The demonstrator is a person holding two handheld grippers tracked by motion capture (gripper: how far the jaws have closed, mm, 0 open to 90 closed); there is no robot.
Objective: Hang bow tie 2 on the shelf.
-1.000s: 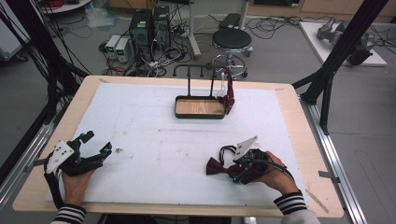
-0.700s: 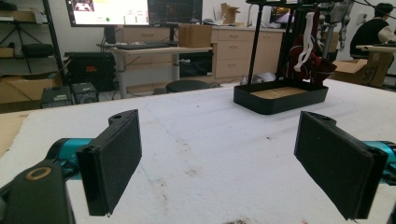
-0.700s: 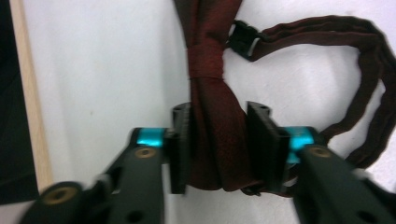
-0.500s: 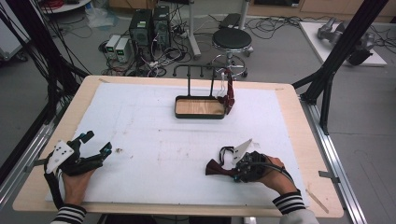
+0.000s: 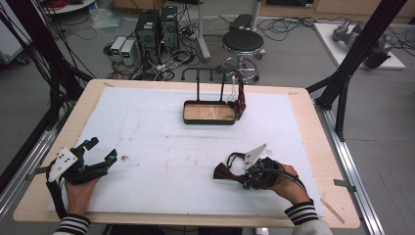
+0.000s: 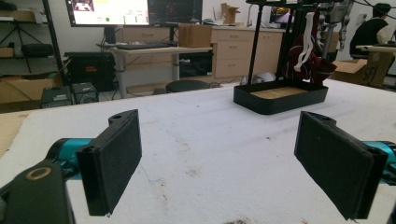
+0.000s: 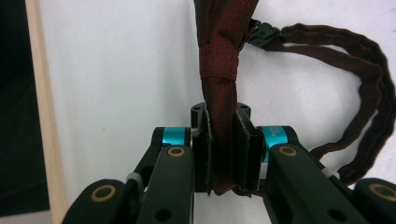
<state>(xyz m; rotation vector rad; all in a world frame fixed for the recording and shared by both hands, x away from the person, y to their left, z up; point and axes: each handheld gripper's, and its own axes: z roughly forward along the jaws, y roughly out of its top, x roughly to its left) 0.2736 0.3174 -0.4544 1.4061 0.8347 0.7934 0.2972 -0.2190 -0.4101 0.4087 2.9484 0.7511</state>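
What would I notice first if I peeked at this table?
Probably the dark red bow tie, pinched in the right tool near the table's front right. Its jaws have just been closing on it. At the back stands a black rack with another red bow tie hanging, and the left tool waits open at the front left.

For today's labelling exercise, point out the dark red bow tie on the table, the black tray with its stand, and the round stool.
bow tie (image 7: 219, 56), right gripper view, on its centre knot band.
tray (image 5: 208, 121), high view, on its front rim.
stool (image 5: 242, 40), high view, on its black seat.
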